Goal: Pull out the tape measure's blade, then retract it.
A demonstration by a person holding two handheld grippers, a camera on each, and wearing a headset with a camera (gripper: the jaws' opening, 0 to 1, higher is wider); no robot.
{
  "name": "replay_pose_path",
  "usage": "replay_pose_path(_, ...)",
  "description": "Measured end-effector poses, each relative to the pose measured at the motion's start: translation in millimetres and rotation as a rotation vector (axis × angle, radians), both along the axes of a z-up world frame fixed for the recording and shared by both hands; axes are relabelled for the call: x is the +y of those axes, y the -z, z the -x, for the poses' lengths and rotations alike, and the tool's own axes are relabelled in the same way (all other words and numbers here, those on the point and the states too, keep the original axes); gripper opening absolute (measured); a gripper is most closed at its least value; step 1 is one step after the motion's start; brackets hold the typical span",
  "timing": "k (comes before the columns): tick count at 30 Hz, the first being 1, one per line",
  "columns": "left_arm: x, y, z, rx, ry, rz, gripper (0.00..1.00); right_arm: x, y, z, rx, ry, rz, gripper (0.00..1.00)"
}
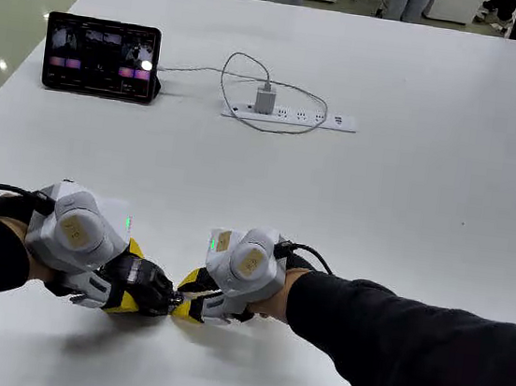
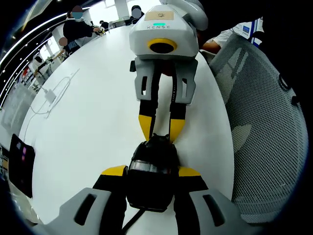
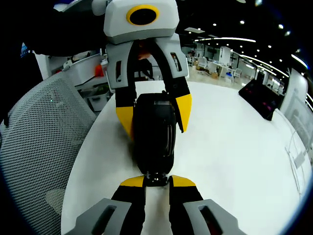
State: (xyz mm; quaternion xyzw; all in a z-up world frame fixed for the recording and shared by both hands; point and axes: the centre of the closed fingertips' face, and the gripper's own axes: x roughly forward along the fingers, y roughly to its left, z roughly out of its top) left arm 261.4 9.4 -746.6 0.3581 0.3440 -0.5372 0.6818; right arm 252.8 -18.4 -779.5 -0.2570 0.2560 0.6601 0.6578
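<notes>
Your left claw clamps yellow-tipped jaws around the rounded black tape measure case at the smooth white counter's near edge; your right claw pinches nearly closed on its small front end.

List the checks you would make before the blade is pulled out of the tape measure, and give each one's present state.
1. Left gripper clamped on the tape measure case: ok, a pad on each side.
2. Right gripper closed at the case's front end: ok.
3. Blade hook caught between its jaws: cannot tell, too small to see.
4. Blade not yet out: ok, none shows between the grippers.
5. Bare table on the right for the pull: ok.
6. Tablet and power strip well away: ok, at the far side.
</notes>
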Motion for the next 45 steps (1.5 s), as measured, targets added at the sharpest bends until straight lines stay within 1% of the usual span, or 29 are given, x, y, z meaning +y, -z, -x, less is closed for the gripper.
replay_pose_path(2,-0.2,0.1,-0.3,0.001,0.0,0.0,0.31,0.5,0.6,3.3,0.012,-0.021,0.019,0.12)
replay_pose_path(3,-0.3,0.1,-0.2,0.0,0.001,0.0,0.32,2.1,-0.2,0.9,0.001,-0.015,0.02,0.12)
replay_pose_path(4,-0.4,0.0,-0.2,-0.001,0.001,-0.001,0.32,1.0,-0.1,1.4,0.005,-0.028,0.039,0.12)
replay_pose_path(5,-0.5,0.0,-0.1,-0.002,0.001,-0.001,0.32,1.4,0.5,1.6,-0.001,-0.039,0.042,0.11)
replay_pose_path(11,-0.3,0.3,-1.4,-0.006,0.003,0.005,0.32,0.6,0.7,1.8,0.015,-0.03,0.019,0.1)
replay_pose_path(19,0.5,1.7,-2.6,-0.004,0.009,0.004,0.31,1.2,0.3,2.4,-0.005,-0.042,0.008,0.1)
replay_pose_path(23,1.2,1.6,-2.6,0.0,-0.001,-0.003,0.32,0.2,0.8,2.1,-0.002,-0.041,0.016,0.09)
replay_pose_path(27,0.4,1.0,-1.7,0.002,-0.001,0.002,0.32,-0.5,1.2,1.9,0.002,-0.031,0.017,0.09)
replay_pose_path(28,0.4,0.9,-1.5,0.002,-0.001,0.003,0.31,-0.6,1.2,1.8,0.009,-0.023,0.016,0.09)
replay_pose_path(29,0.3,0.9,-1.3,0.001,0.0,0.003,0.32,-1.4,1.1,1.6,0.034,-0.006,0.012,0.09)
replay_pose_path(30,0.2,0.7,-1.1,0.001,0.0,0.004,0.32,-1.7,0.8,1.6,0.043,-0.006,0.01,0.09)
replay_pose_path(31,0.1,0.7,-1.1,0.001,-0.001,0.005,0.32,-2.6,0.7,1.5,0.033,-0.013,0.012,0.09)
replay_pose_path(33,-0.2,0.5,-0.5,0.001,0.001,0.003,0.31,-2.6,0.6,2.6,0.028,-0.016,0.015,0.09)
replay_pose_path(38,-0.6,-0.5,1.1,0.006,0.009,-0.004,0.31,-3.1,0.8,2.9,0.029,-0.015,0.018,0.09)
replay_pose_path(45,-0.9,-1.8,2.4,0.004,0.01,0.0,0.31,-6.6,0.5,3.6,0.039,-0.01,0.02,0.1)
